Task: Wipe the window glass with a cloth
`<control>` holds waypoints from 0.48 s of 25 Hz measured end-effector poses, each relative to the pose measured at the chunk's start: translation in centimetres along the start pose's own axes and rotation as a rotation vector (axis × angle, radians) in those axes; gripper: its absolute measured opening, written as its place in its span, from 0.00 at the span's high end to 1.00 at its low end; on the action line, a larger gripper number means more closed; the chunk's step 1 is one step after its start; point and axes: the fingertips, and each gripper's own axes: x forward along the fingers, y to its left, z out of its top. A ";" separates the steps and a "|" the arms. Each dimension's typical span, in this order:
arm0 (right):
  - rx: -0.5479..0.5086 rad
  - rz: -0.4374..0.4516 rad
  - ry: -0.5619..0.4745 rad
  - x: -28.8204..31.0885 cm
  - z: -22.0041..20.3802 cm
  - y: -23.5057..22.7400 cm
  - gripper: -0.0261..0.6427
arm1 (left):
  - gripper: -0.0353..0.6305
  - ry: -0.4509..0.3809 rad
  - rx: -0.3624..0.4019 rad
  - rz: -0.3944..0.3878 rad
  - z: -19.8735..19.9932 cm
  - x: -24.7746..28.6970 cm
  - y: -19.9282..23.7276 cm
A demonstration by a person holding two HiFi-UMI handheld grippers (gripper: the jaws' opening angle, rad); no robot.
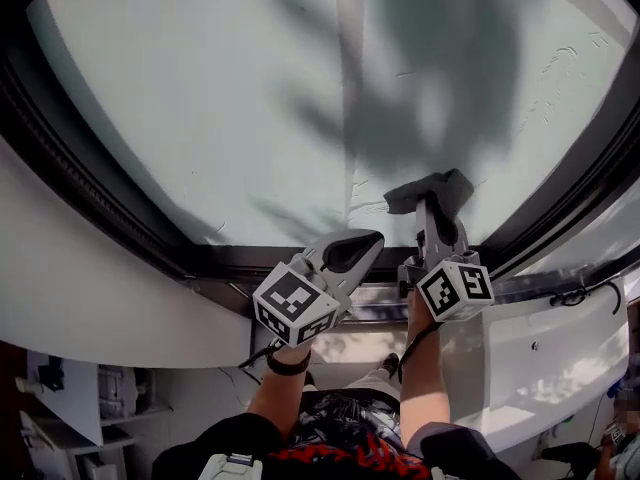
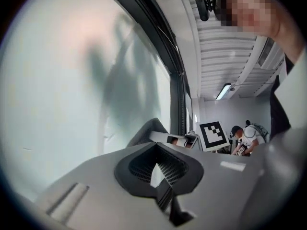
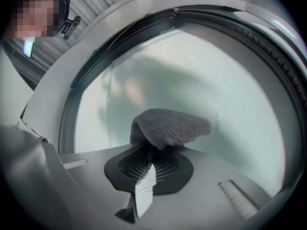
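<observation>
Grey cloth (image 1: 432,192), pinched in the shut jaws of the right hand-held gripper (image 1: 437,213) and held up at the lower right part of the window glass (image 1: 250,98). Hard to tell whether pressed flat on the pane or just off it. Lower fold of the cloth hidden between the jaws in the right gripper view. Left hand-held gripper (image 1: 365,243) just beside the right one, low by the dark window frame (image 1: 90,183), jaws pressed together on nothing. Beyond the milky glass only dark, blurred shadows, shapes impossible to make out. Only print in sight: black-and-white square markers on both cubes. Forearms cut off at the bottom edge of the head view.
</observation>
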 end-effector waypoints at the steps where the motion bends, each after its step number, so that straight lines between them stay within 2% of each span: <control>1: 0.006 0.044 0.020 1.1 -1.3 2.6 0.94 | 0.94 -0.005 -0.001 0.037 0.1 -2.2 1.2; 5: 0.018 0.215 0.102 5.0 -7.1 13.7 0.94 | 0.94 -0.017 -0.001 0.180 0.2 -11.7 5.4; 8: 0.023 0.379 0.181 7.8 -12.3 23.6 0.94 | 0.94 -0.014 0.017 0.324 0.2 -20.2 8.5; 12: 0.033 0.500 0.270 9.8 -18.4 33.1 0.94 | 0.94 0.004 0.045 0.464 0.4 -29.4 10.0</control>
